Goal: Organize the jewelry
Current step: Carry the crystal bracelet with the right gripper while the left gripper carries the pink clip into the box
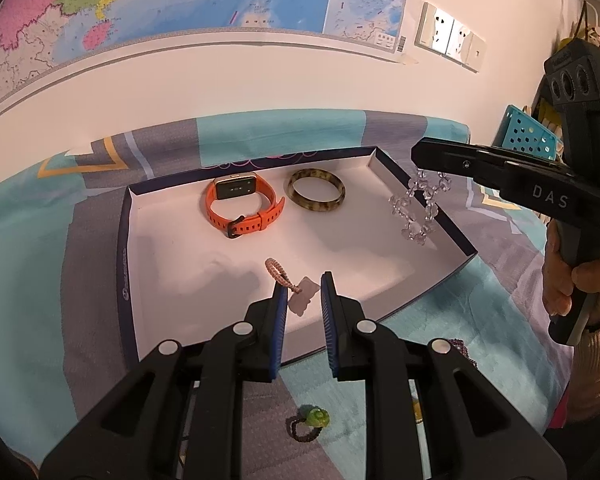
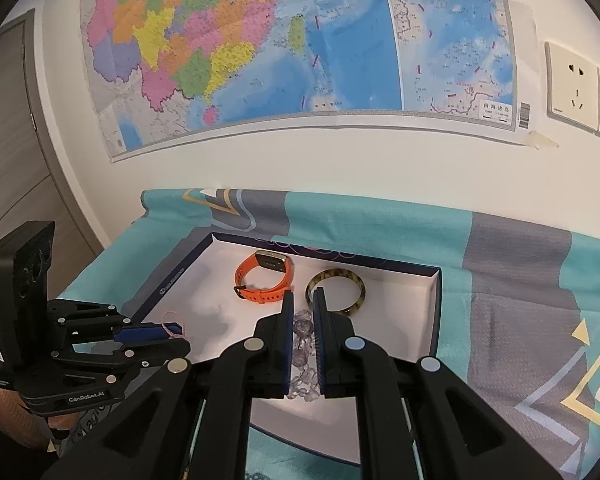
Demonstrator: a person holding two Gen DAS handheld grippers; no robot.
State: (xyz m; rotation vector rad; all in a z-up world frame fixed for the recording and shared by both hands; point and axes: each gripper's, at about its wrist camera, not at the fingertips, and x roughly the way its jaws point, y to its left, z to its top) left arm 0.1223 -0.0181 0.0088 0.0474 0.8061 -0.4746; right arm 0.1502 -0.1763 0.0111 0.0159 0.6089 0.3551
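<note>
A dark-rimmed tray (image 1: 125, 248) with a white floor holds an orange watch (image 1: 240, 208) and a mottled brown bangle (image 1: 316, 196). My left gripper (image 1: 304, 285) hovers over the tray's near edge, shut on a pale pink pendant (image 1: 300, 300) whose braided pink cord loops up and left. My right gripper (image 1: 418, 156) comes in from the right, shut on a clear bead bracelet (image 1: 418, 210) that dangles over the tray's right side. In the right wrist view the beads (image 2: 304, 344) sit between the pads of the right gripper (image 2: 303, 300), above the tray (image 2: 436, 308), with the left gripper (image 2: 176, 334) at the left.
A teal and grey patterned cloth (image 1: 240, 136) covers the table. A green-stone bead ring (image 1: 314, 420) lies on it below my left gripper, and purple beads (image 1: 460, 348) peek out at the right. A blue perforated basket (image 1: 528, 136) stands far right. The wall with a map is close behind.
</note>
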